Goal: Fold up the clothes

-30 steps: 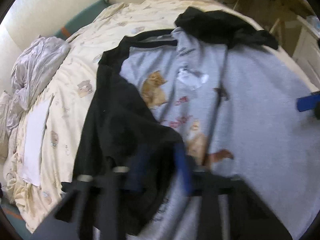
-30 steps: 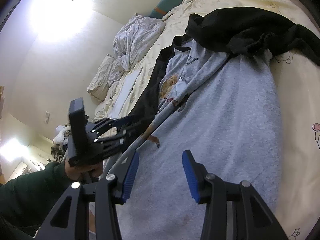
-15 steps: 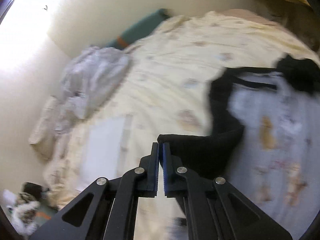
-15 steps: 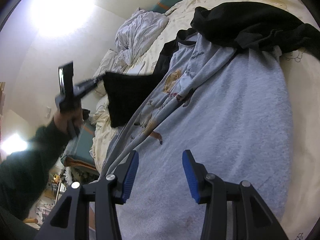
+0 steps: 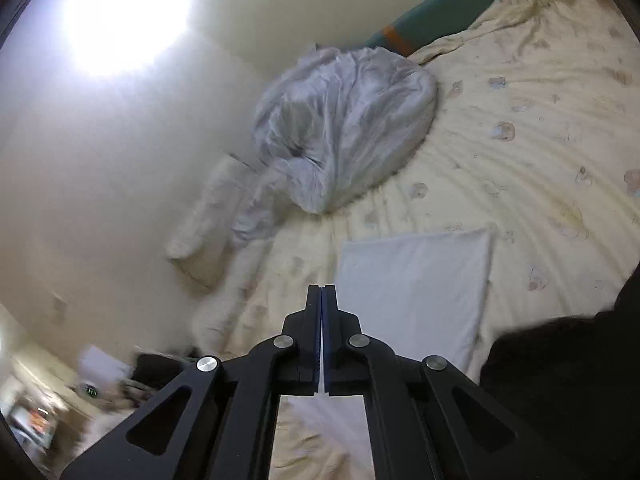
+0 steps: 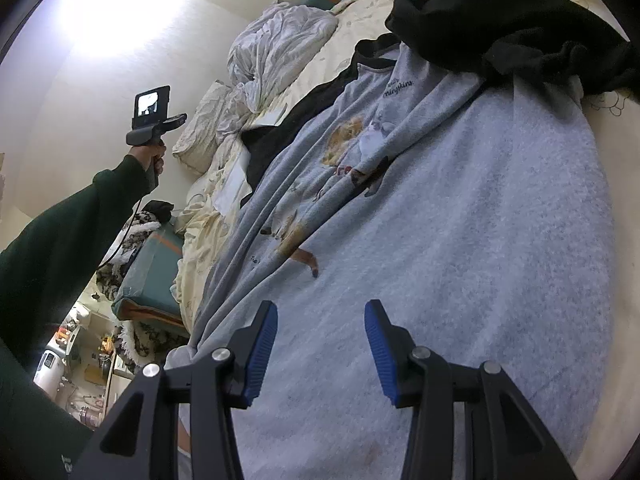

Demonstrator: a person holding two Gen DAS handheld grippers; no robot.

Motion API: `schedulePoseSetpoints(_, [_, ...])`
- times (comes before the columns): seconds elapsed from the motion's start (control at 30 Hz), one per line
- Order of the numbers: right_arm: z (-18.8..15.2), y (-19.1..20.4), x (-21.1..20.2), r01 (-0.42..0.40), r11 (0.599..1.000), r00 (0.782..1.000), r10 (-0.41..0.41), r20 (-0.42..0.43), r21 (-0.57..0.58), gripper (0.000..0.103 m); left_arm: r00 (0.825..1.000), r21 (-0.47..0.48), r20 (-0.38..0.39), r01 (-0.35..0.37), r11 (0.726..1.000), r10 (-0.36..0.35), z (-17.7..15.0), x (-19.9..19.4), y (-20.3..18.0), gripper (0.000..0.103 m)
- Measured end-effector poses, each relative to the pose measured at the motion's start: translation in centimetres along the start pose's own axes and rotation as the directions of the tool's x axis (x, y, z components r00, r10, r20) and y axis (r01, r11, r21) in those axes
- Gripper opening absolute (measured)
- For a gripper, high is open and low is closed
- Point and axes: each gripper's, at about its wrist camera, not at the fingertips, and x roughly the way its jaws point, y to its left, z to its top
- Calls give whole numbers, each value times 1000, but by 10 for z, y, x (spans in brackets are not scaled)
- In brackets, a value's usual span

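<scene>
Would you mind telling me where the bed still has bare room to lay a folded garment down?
The cream sheet lies bare between the crumpled white duvet, the flat white cloth and the teal cushion. It is crowded nearer: the grey sweatshirt spreads wide, with the black garment heaped over its far end.

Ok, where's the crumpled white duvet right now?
In the left wrist view the crumpled white duvet is heaped at upper centre on the cream bedsheet, beside the wall, beyond the folded white cloth.

A home bedroom: bed with cream printed sheet (image 5: 520, 152), crumpled white duvet (image 5: 344, 128), pillow (image 6: 200, 136), cluttered floor beside.
</scene>
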Motion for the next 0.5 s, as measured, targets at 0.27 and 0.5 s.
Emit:
schedulePoseSetpoints(0.27, [7, -7, 15, 34, 999, 999, -34, -26, 18, 46, 926, -11, -29, 376, 926, -376, -30, 24, -54, 1])
schedulePoseSetpoints(0.5, [4, -5, 18, 52, 999, 998, -52, -46, -5, 46, 665, -205, -72, 720, 664, -743, -62, 37, -75, 18])
